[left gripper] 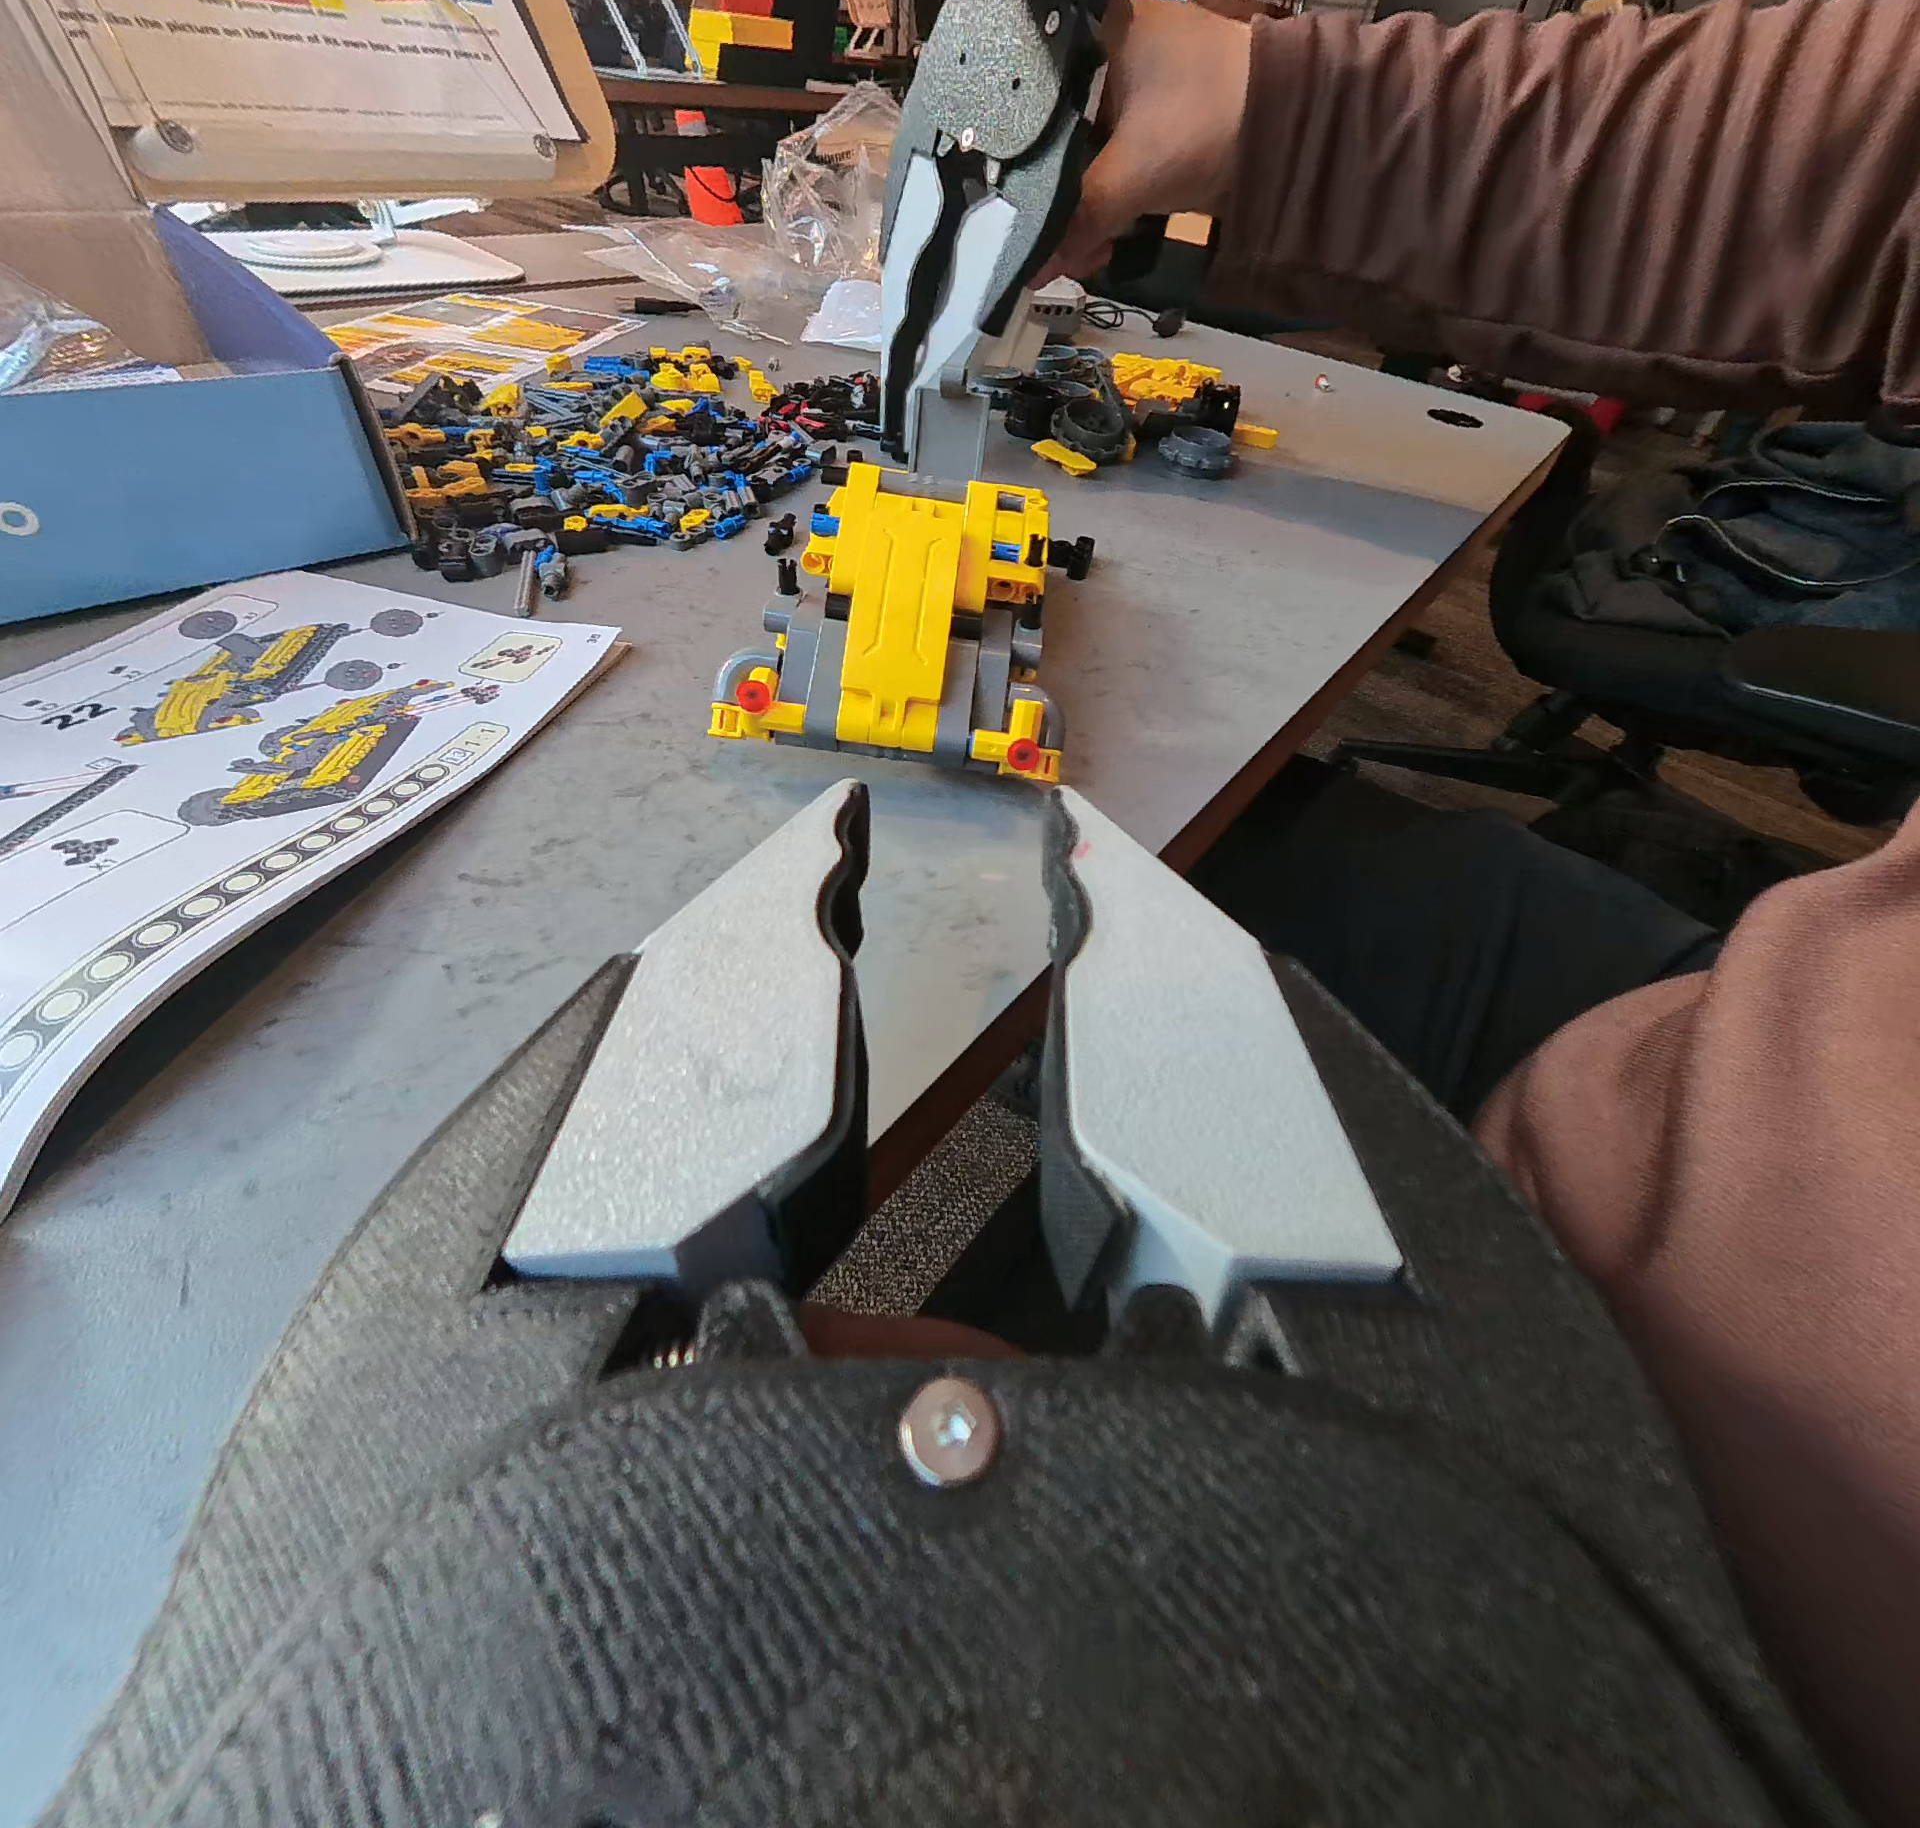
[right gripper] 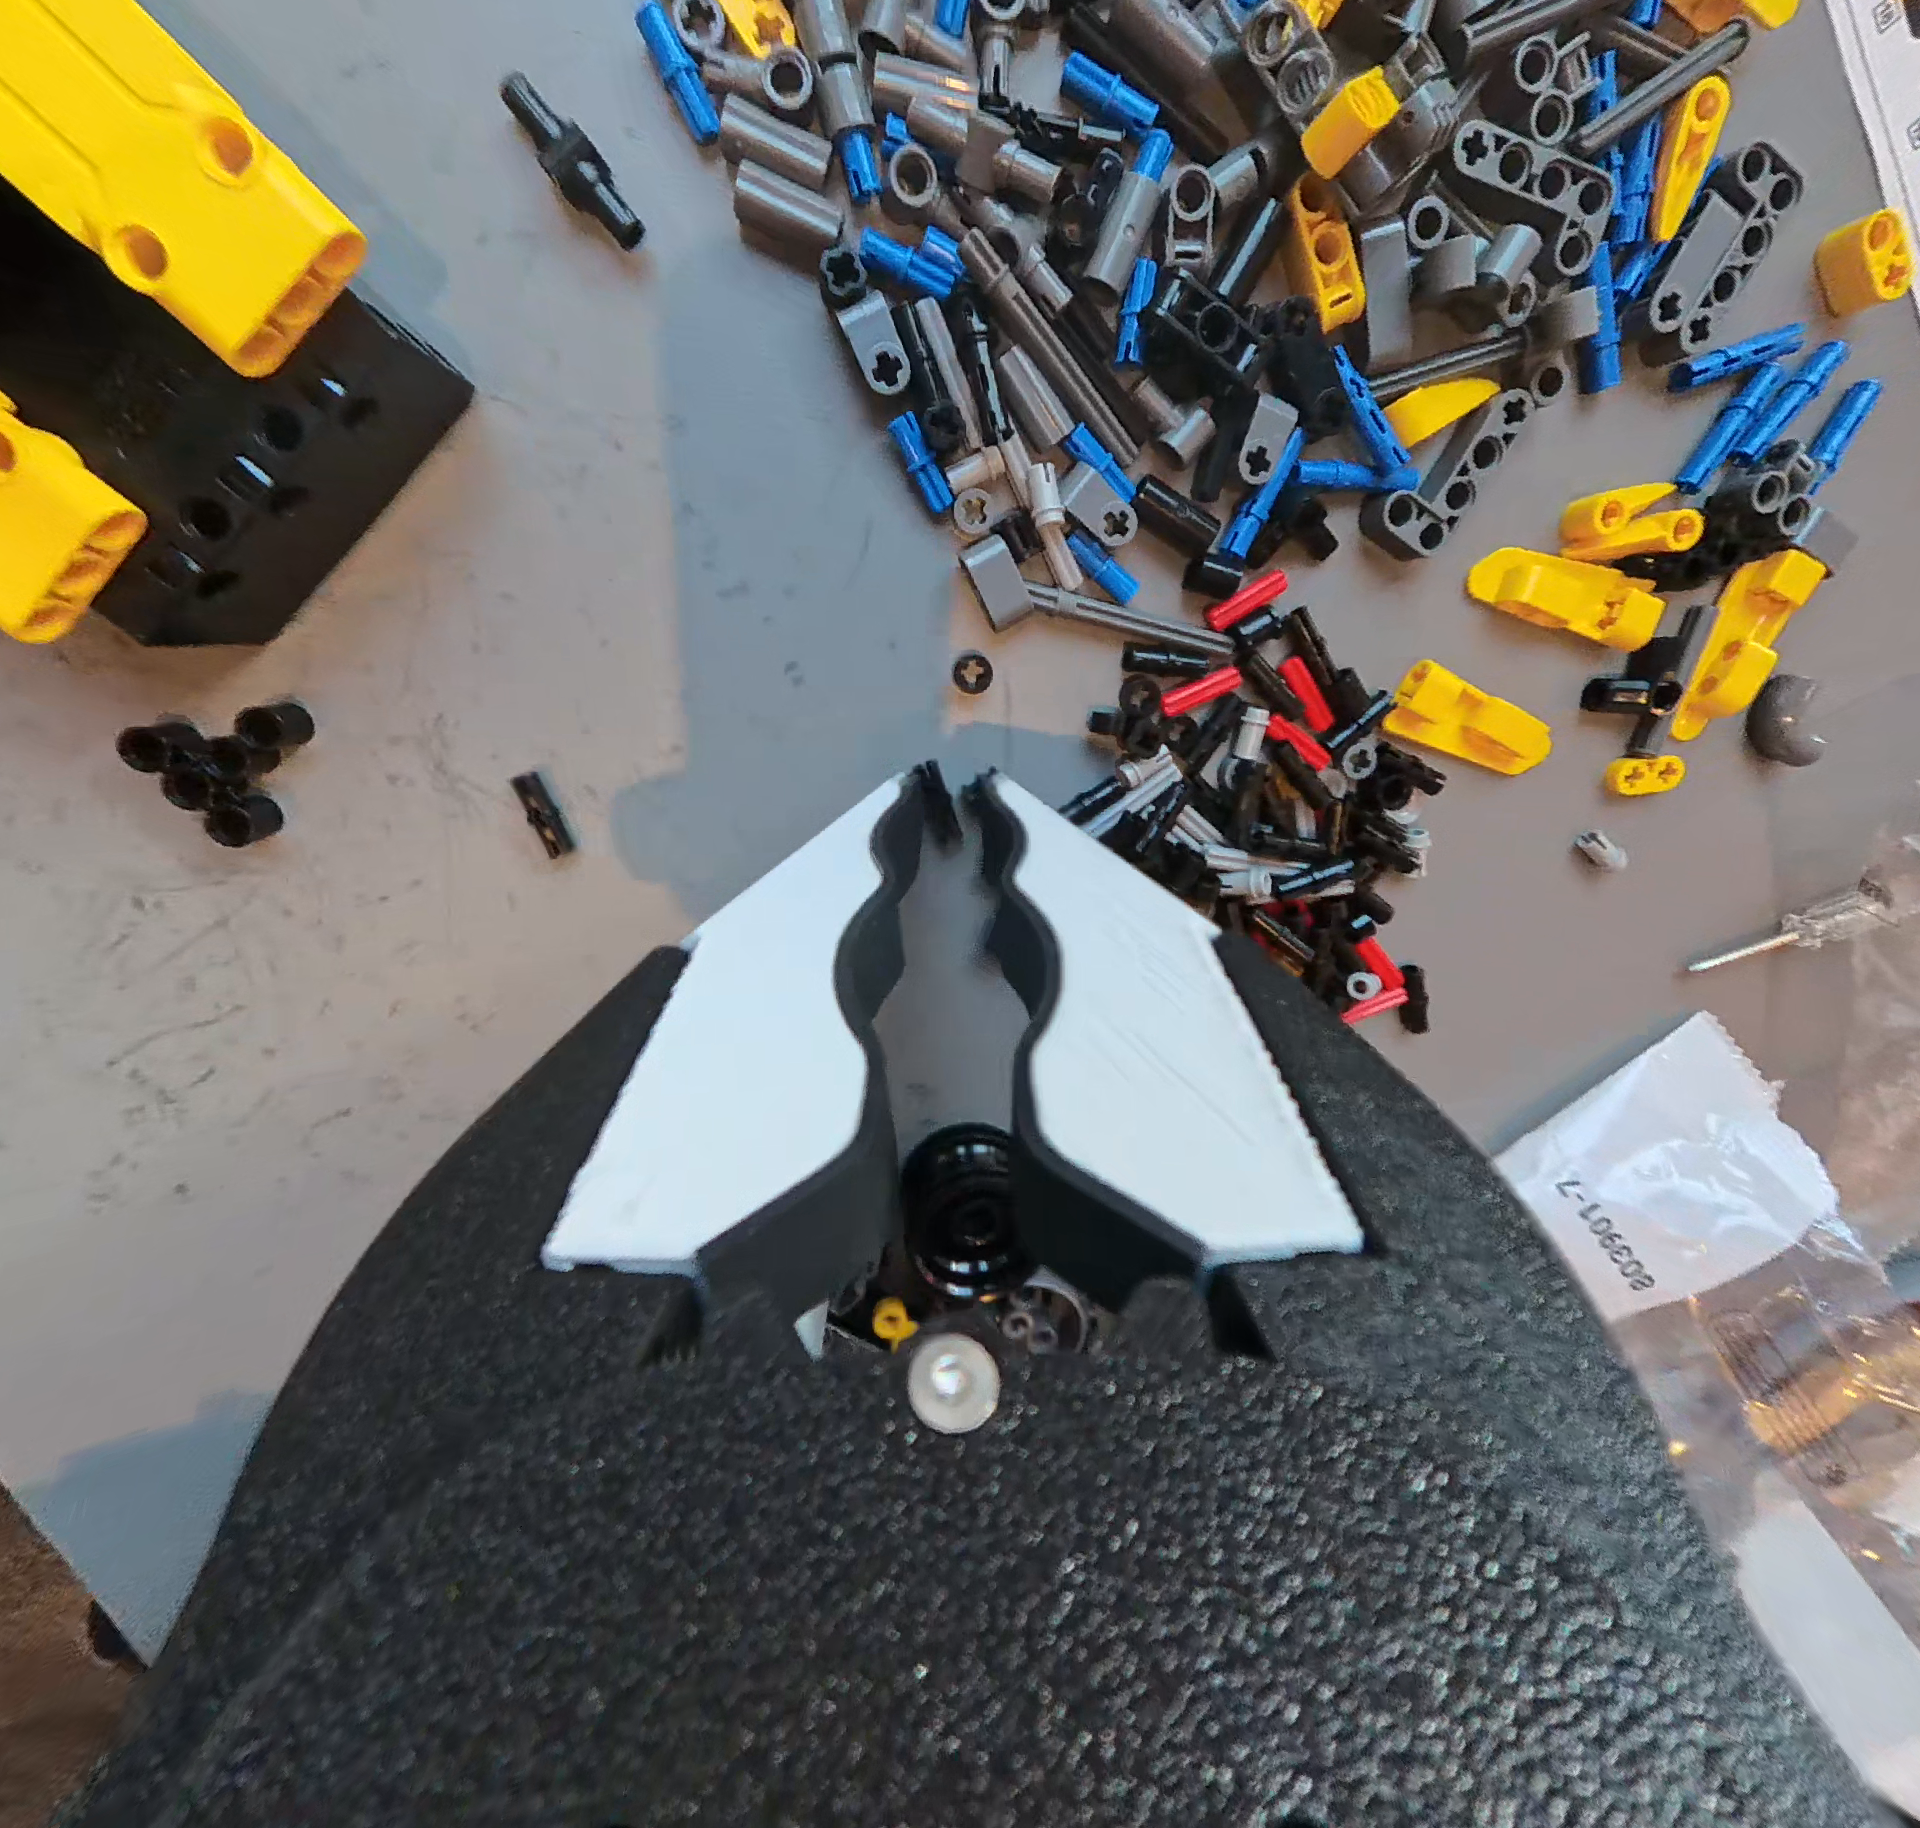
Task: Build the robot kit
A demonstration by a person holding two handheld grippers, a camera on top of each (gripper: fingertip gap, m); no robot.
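Left gripper [left gripper: 954, 814] resting with jaws standing wide and empty, just short of the yellow brick vehicle [left gripper: 904, 625] on the grey table [left gripper: 1226, 615], right gripper [right gripper: 954, 791] pinching a small black pin [right gripper: 940, 799] at its tips, hovering beside the loose-parts pile [right gripper: 1247, 272], instruction booklet [left gripper: 239, 770] lying at left.

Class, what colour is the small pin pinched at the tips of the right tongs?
Black pin; clearest in the right wrist view.

Print shows on booklet [left gripper: 260, 791] and bag [right gripper: 1662, 1207] – not quoted
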